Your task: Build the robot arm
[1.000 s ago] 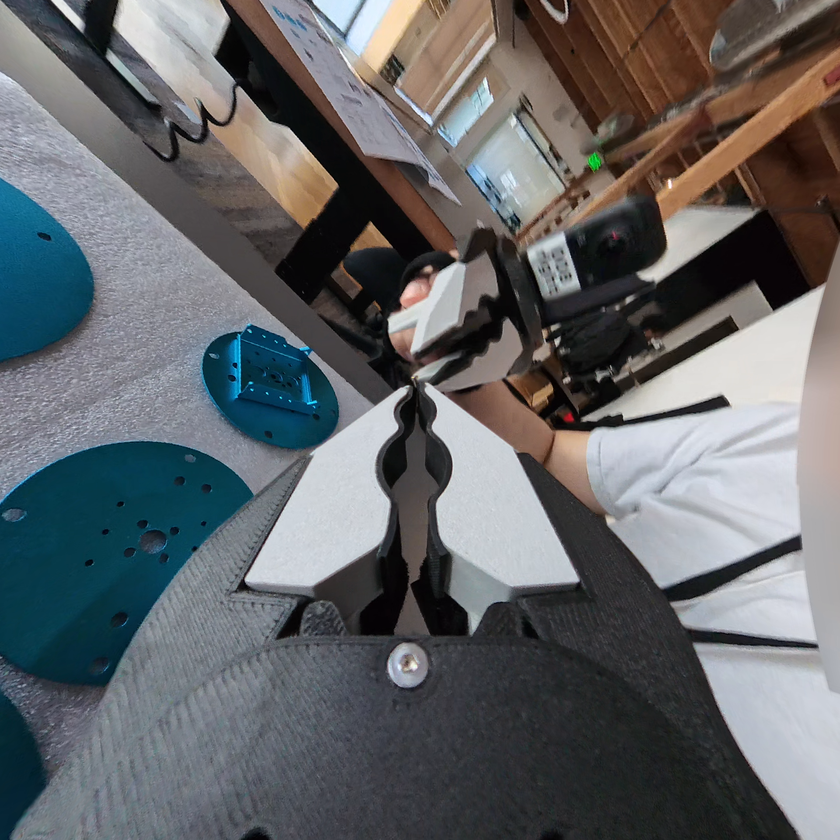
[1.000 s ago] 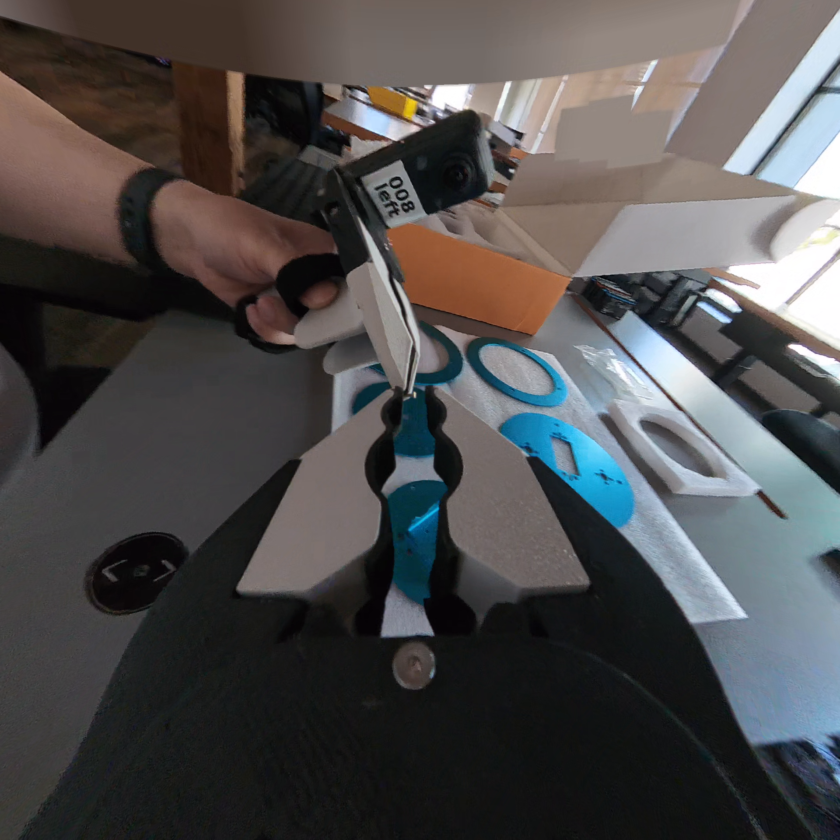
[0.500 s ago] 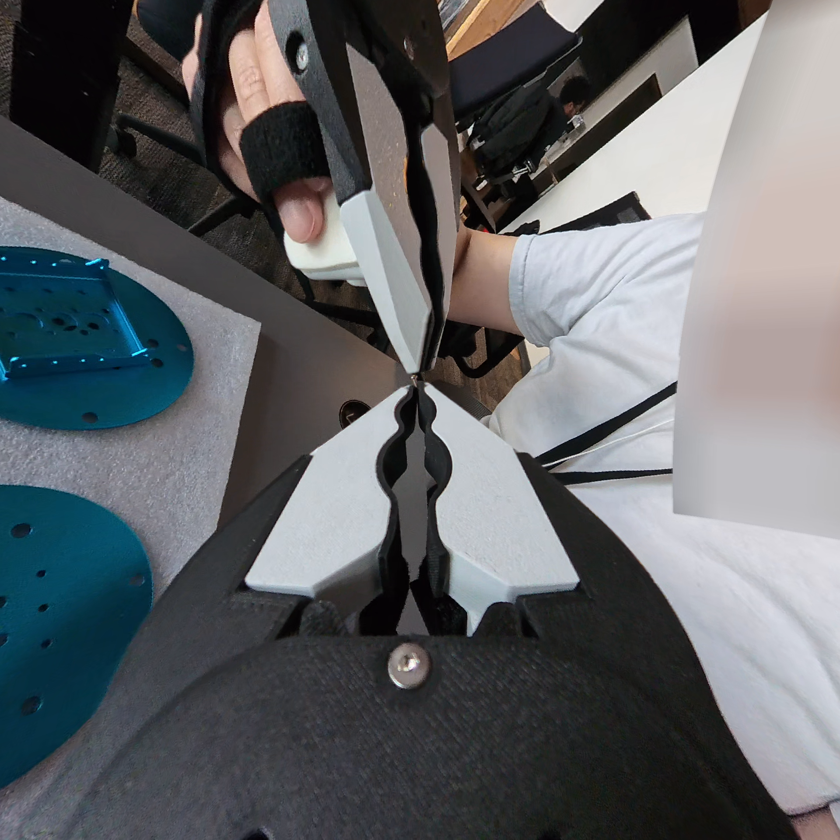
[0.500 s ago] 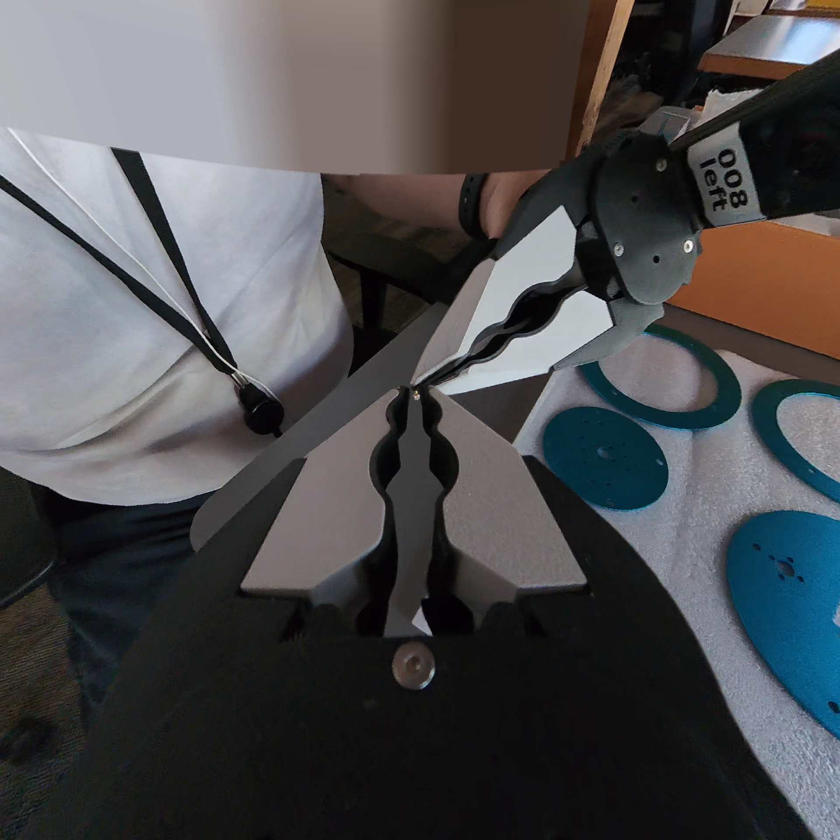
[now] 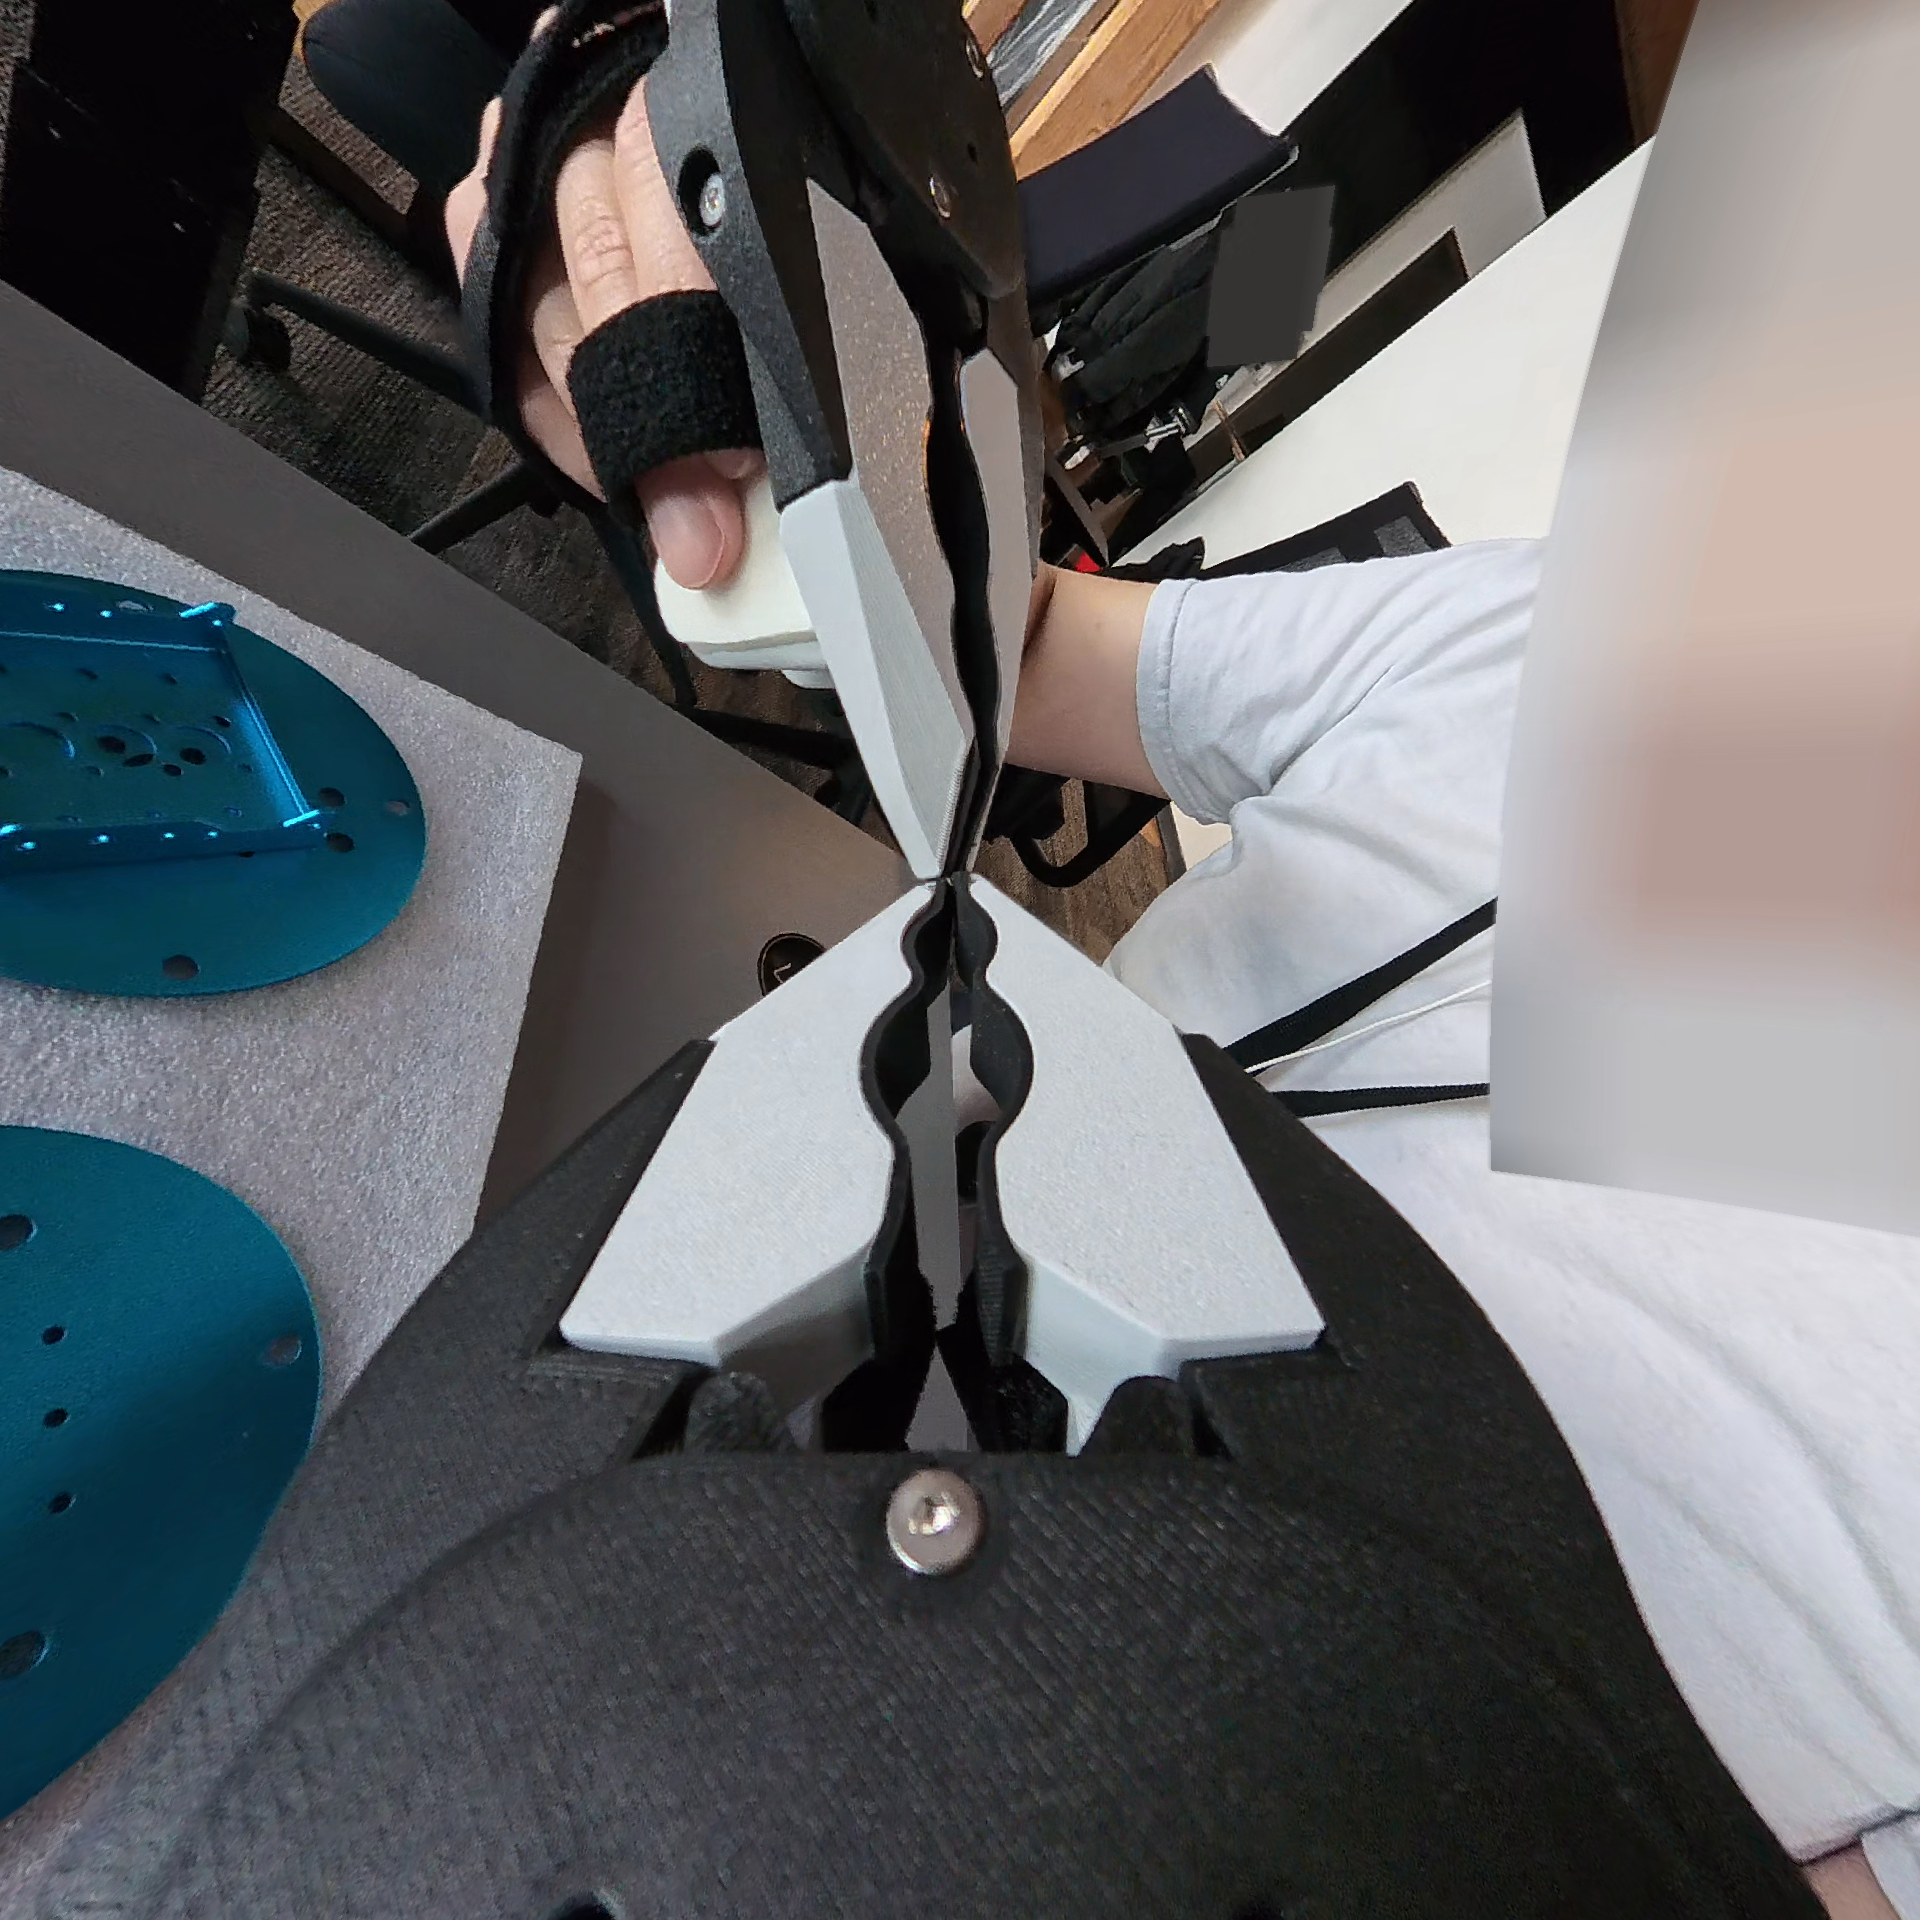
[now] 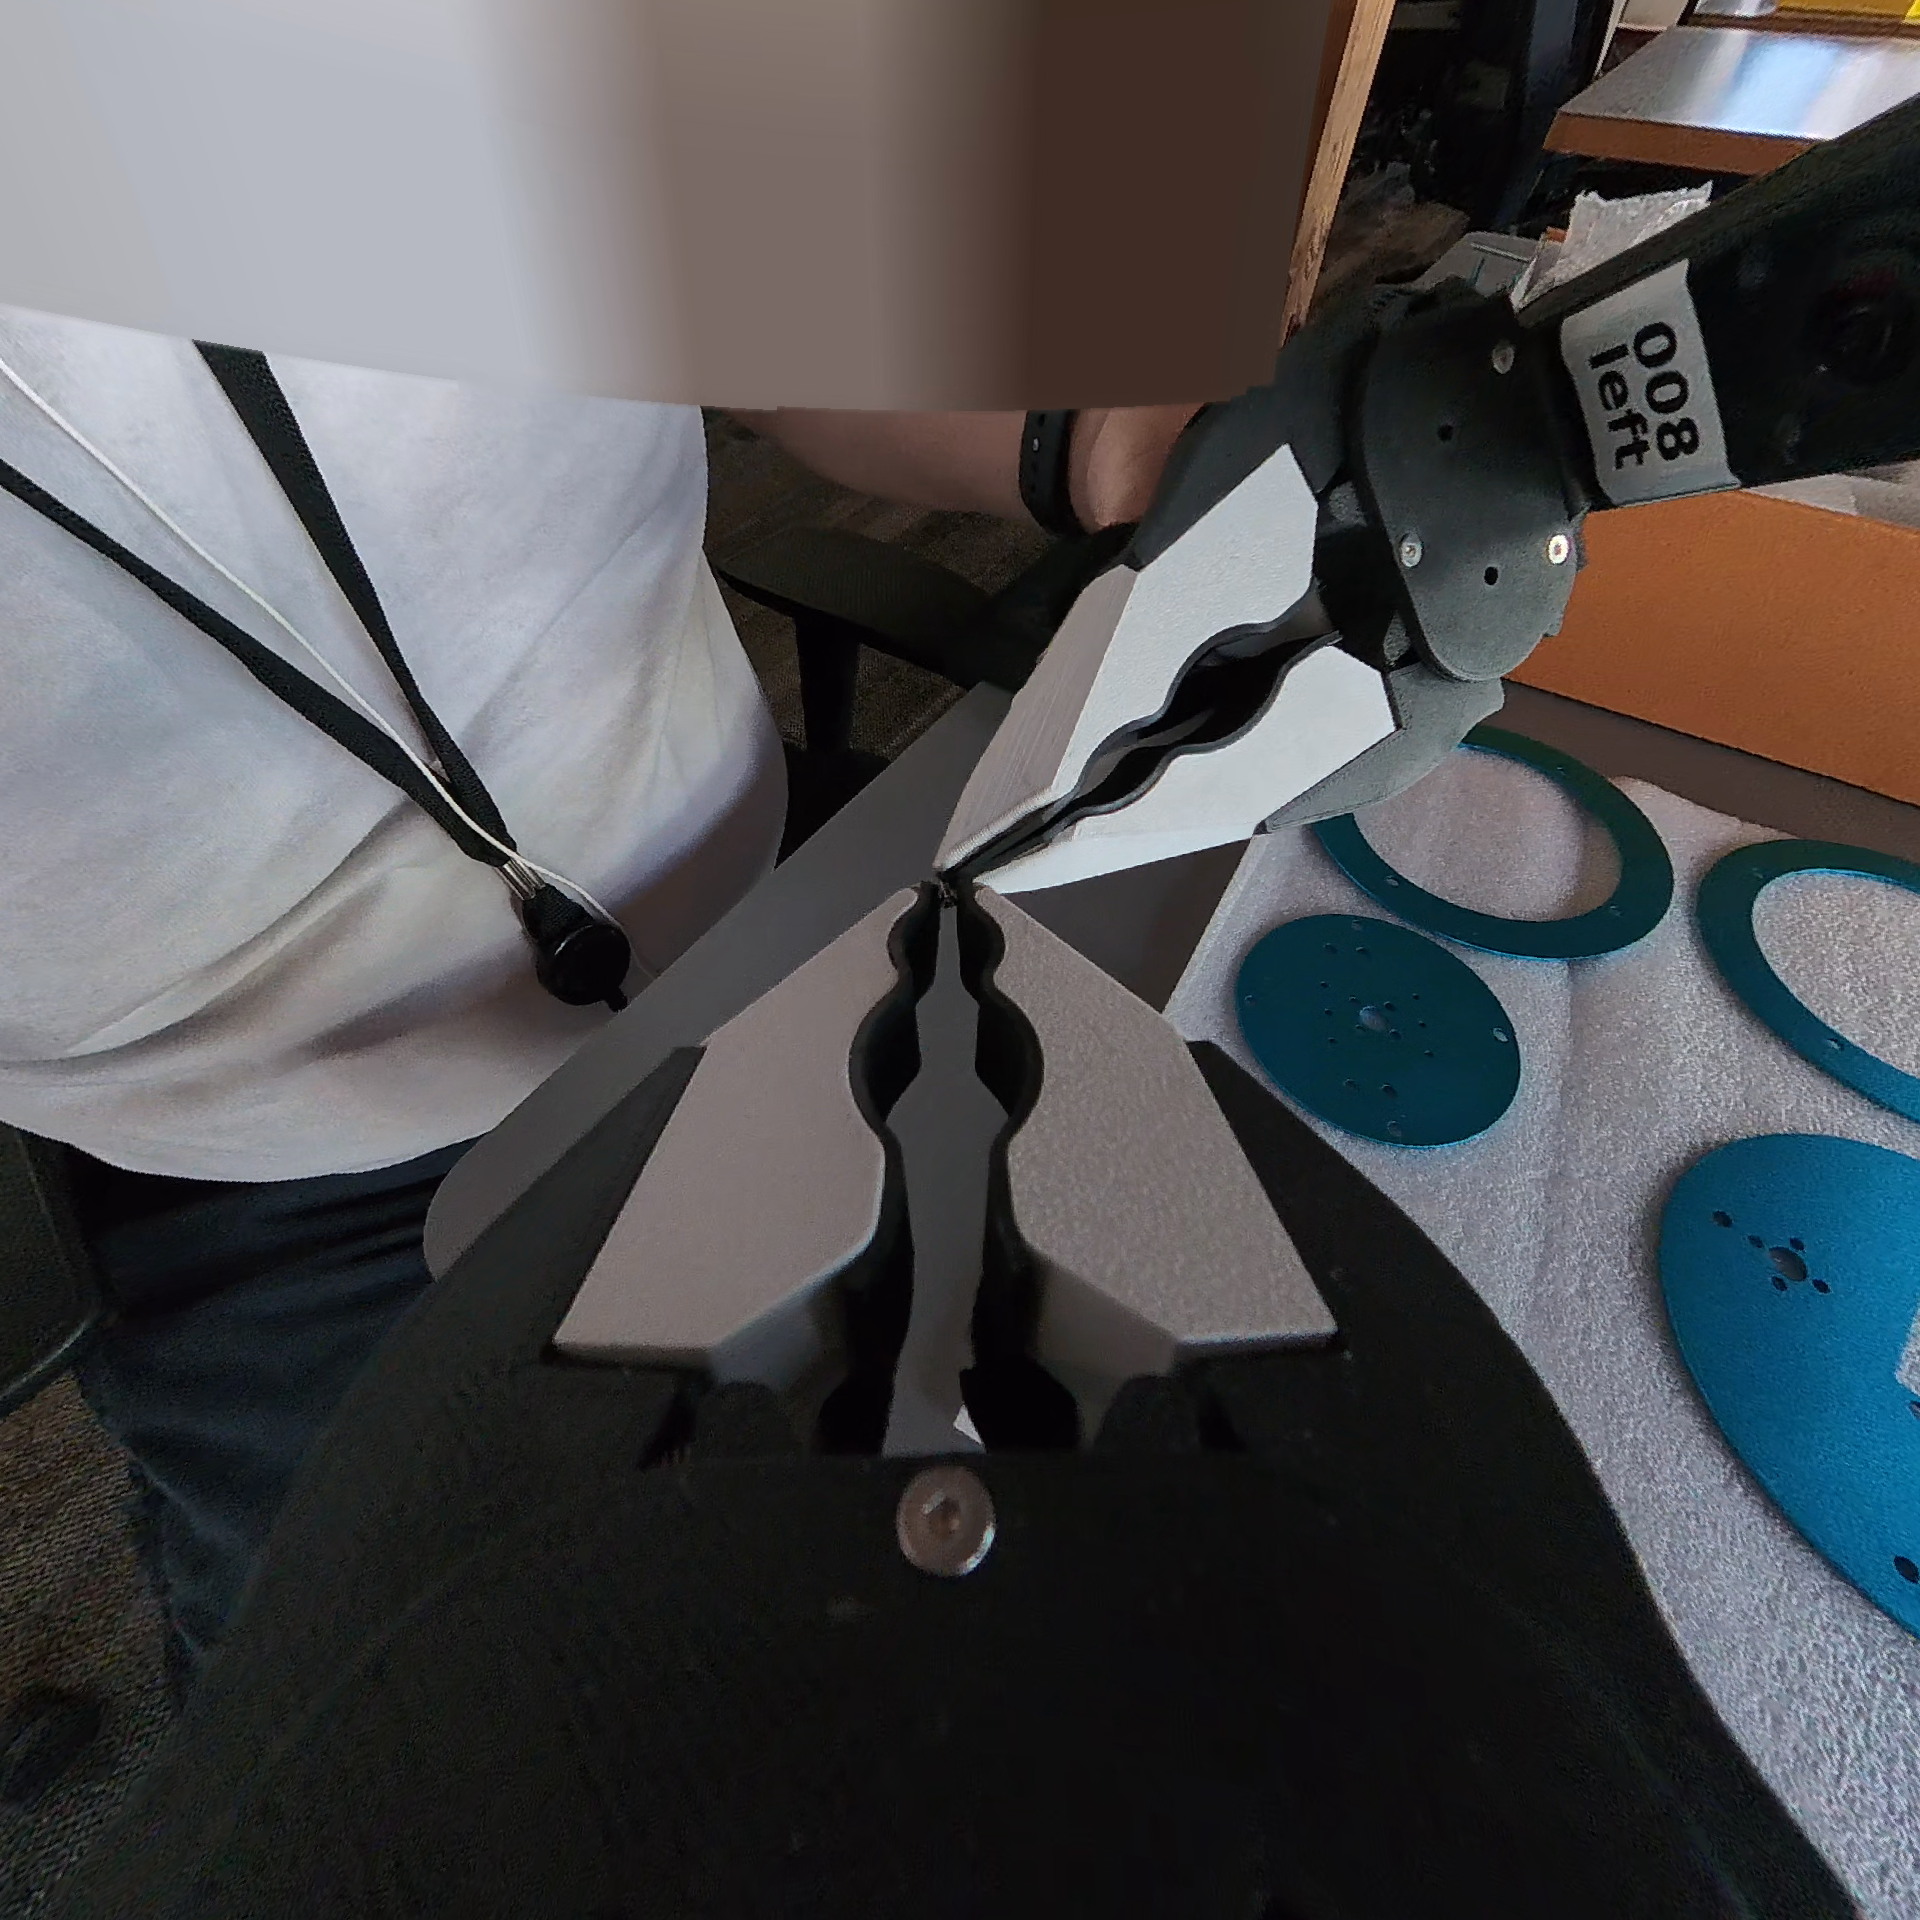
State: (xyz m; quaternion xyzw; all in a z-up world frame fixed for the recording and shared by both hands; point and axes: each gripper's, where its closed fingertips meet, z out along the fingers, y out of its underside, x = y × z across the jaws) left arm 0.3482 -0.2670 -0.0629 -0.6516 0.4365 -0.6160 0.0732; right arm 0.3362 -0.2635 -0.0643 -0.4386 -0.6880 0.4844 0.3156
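The left gripper [image 5: 951,883] and the right gripper [image 6: 948,891] meet tip to tip above the near edge of the grey table [image 5: 665,831], both with fingers pressed together. A tiny dark speck sits right at the meeting point in the right wrist view, too small to tell what it is or which pair of tips pinches it.

In the left wrist view the right gripper [image 5: 956,857] comes in from 12 o'clock, its handle in a hand [image 5: 623,312] wearing a black finger strap. In the right wrist view the left gripper [image 6: 956,868] enters from 2 o'clock.

Outward from there: a white foam sheet [image 5: 312,1091] covers the table at 9 o'clock in the left wrist view, carrying a blue round plate with a square bracket [image 5: 187,790] and a teal drilled disc [image 5: 135,1403] (partly cut off by the frame). The right wrist view shows, at 3 o'clock, a small teal disc [image 6: 1377,1029], a teal ring [image 6: 1496,842] and a larger blue disc [image 6: 1808,1340] on that foam, with an orange box [image 6: 1745,623] behind. The person's white shirt [image 6: 312,779] fills the 10 o'clock side.
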